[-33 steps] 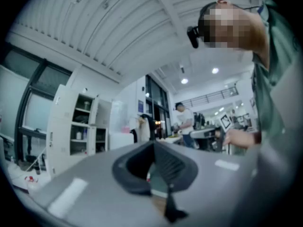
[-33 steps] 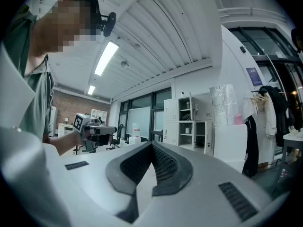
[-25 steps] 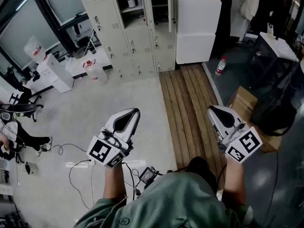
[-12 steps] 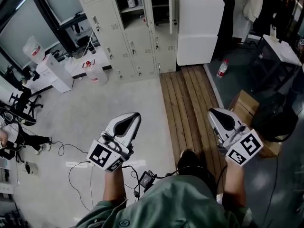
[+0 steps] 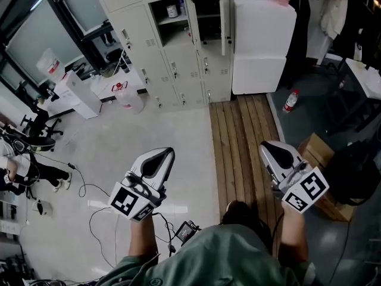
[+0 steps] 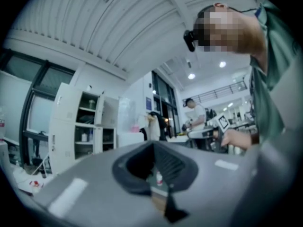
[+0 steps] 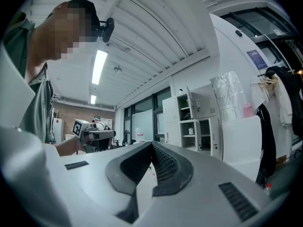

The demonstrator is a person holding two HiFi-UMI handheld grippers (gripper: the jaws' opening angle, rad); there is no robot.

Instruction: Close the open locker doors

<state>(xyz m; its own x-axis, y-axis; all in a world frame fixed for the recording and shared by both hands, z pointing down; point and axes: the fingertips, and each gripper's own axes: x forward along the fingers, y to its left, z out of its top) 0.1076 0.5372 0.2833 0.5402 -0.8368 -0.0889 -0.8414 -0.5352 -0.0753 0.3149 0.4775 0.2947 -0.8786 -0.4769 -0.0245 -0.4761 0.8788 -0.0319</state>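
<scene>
1. Standing at the far end of the room, the lockers (image 5: pixel 169 52) are seen in the head view, well apart from both grippers; two upper compartments are shown open; one open door (image 5: pixel 225 15) is swung outward at the right, and a second door (image 5: pixel 192 16) is seen edge-on between the two compartments; a small can (image 5: pixel 173 10) is kept on a shelf in the left open compartment.
2. The left gripper (image 5: pixel 167 152) is held over the pale floor (image 5: pixel 119 142); in the left gripper view its fingers (image 6: pixel 173 163) are shown pressed together at the tips, with nothing caught between them; the lockers are seen beyond, off to the left.
3. The right gripper (image 5: pixel 265 145) is held over the wooden planks (image 5: pixel 238 130); its fingers (image 7: pixel 165 164) are likewise shown closed tip to tip and empty.
4. A white cabinet (image 5: pixel 262 40) is set just beside the lockers on the right; a bottle (image 5: pixel 290 100) is stood on the dark floor near it; a cardboard box (image 5: pixel 312 151) is seen near the right gripper.
</scene>
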